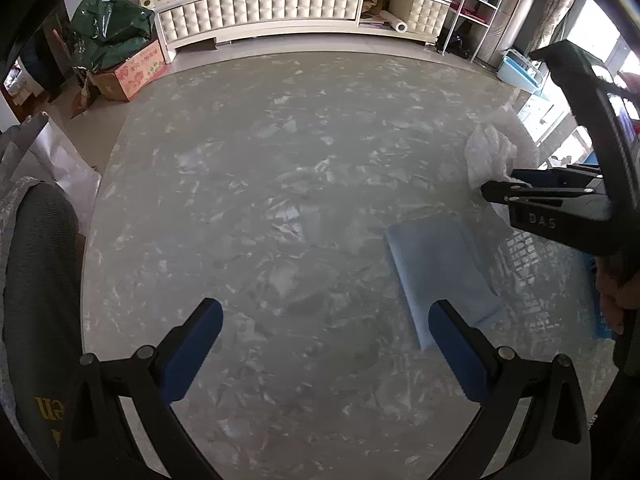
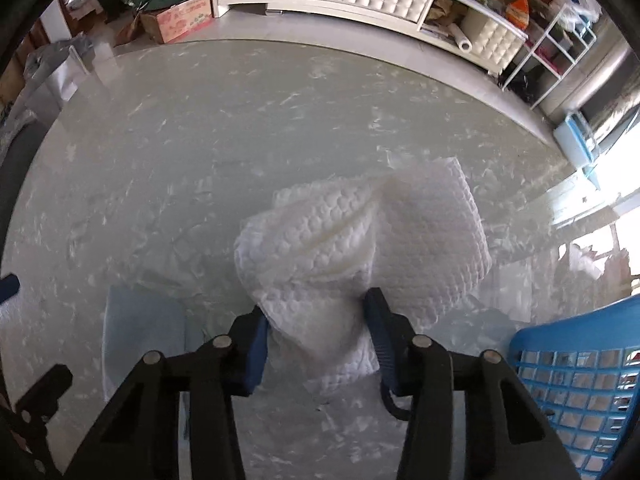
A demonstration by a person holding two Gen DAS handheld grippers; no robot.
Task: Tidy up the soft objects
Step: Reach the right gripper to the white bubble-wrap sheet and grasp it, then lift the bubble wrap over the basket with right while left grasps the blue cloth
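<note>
The right gripper (image 2: 316,332) pinches a white quilted cloth (image 2: 360,248) between its blue pads (image 2: 256,344), the fabric bunched at the grip and fanning out ahead of the fingers above the marbled grey bench (image 2: 200,140). In the left wrist view the same cloth (image 1: 496,152) shows as a crumpled white bundle at the tip of the right gripper (image 1: 492,192), off to the right side of the bench (image 1: 280,160).

The left gripper (image 1: 326,320) is spread wide with nothing between its fingers, held over the bench surface. Just ahead of its right finger a folded pale blue cloth (image 1: 440,268) lies flat on the bench; the right wrist view shows that cloth (image 2: 140,332) to the lower left of the gripper.

A blue plastic basket (image 2: 580,392) with a lattice wall sits at the right edge of the bench, near the right gripper (whether the held cloth touches the bench cannot be told from either view). Beyond the bench stand a tufted white cabinet (image 1: 260,4) and a cardboard box (image 1: 132,72) on the floor.
</note>
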